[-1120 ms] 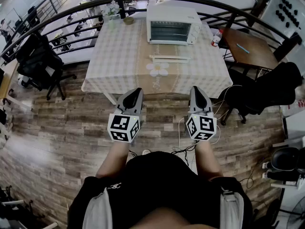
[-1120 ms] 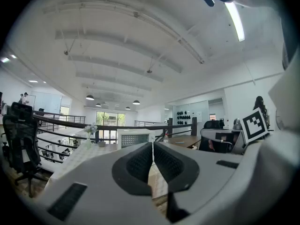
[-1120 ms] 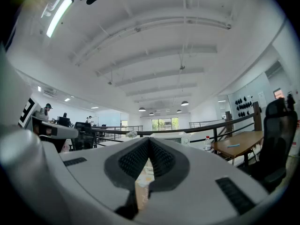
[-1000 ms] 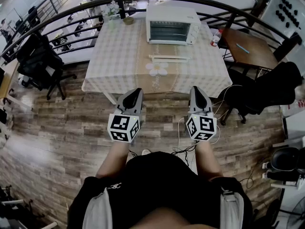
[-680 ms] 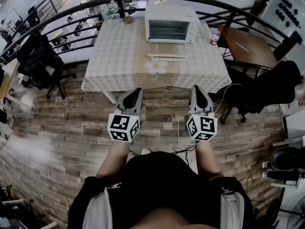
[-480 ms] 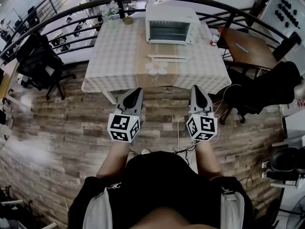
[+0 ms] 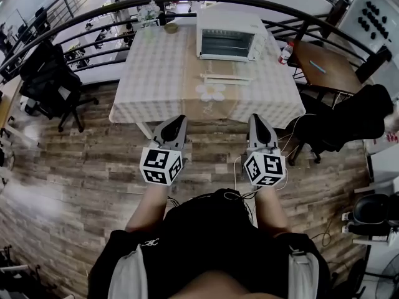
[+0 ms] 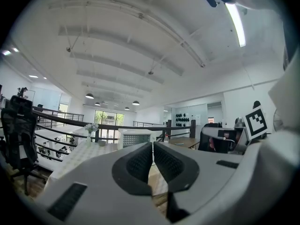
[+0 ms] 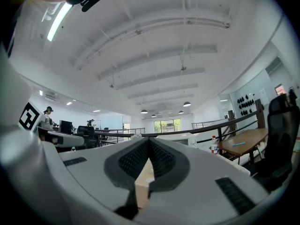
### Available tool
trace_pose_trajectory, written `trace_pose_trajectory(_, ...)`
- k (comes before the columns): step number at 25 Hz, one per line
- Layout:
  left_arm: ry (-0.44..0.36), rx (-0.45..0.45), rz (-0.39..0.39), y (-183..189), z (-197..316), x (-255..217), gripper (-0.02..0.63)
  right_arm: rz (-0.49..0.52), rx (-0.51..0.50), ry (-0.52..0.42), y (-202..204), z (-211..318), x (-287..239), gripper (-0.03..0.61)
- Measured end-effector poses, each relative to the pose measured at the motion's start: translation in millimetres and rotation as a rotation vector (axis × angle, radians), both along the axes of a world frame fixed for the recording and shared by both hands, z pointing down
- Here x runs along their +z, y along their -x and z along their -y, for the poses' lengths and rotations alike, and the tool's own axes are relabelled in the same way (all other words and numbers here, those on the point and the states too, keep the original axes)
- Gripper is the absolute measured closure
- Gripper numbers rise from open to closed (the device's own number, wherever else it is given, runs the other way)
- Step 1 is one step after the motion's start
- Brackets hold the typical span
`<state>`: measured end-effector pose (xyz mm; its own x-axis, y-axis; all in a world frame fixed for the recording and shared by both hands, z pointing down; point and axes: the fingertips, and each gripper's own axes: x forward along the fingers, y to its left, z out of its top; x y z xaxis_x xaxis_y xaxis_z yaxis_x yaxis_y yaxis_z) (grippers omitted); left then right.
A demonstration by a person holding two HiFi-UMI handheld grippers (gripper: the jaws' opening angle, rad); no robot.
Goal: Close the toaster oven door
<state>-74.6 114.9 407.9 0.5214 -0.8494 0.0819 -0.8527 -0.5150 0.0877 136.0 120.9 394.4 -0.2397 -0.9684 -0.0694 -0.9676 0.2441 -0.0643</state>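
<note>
The white toaster oven [image 7: 229,38] stands at the far end of a checked-cloth table [image 7: 162,73]. Its door [image 7: 225,78] hangs open and lies flat toward me. Both grippers hover over the wooden floor, well short of the table's near edge. My left gripper [image 7: 175,124] is shut with nothing in it, and so is my right gripper [image 7: 257,121]. In the left gripper view the oven [image 8: 135,137] shows far off beyond the closed jaws of the left gripper [image 8: 153,146]. In the right gripper view the oven [image 9: 180,138] sits just right of the shut right gripper [image 9: 149,142].
A black office chair [image 7: 47,73] stands left of the table. A brown side table [image 7: 324,64] and a black chair [image 7: 349,120] are on the right, with a bottle [image 7: 287,52] at the table's corner. A flower vase [image 7: 149,10] sits far left. Cables [image 7: 240,167] lie underfoot.
The head view has shifted a little, so the table and oven sit slightly more to the right in the frame. Both grippers stay shut in the same place.
</note>
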Motion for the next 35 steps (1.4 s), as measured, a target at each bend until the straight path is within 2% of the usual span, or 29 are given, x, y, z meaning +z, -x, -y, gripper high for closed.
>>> trace_pose_trajectory(7, 0.017, 0.013, 0.003, 8.2, 10.3, 10.1, 0.592, -0.014, 0.004, 0.013, 11.5, 13.3, 8.7, 0.586)
trace_pose_trajectory(13, 0.009, -0.002, 0.014, 11.8, 47.0, 14.9, 0.594, -0.041, -0.013, 0.003, 18.0, 52.3, 17.5, 0.586)
trace_pose_trajectory(21, -0.018, -0.029, 0.039, 5.6, 132.1, 8.4, 0.594, -0.011, -0.025, -0.032, 7.9, 146.2, 12.3, 0.586)
trace_pose_trajectory(30, -0.107, -0.106, 0.034, -15.5, 250.8, -35.8, 0.594, -0.005, -0.094, -0.094, -12.3, 285.6, -23.9, 0.586)
trace_pose_trajectory(35, -0.088, -0.126, 0.045, -33.5, 311.9, -32.8, 0.594, -0.007, -0.122, -0.087, -26.0, 350.4, -21.9, 0.586)
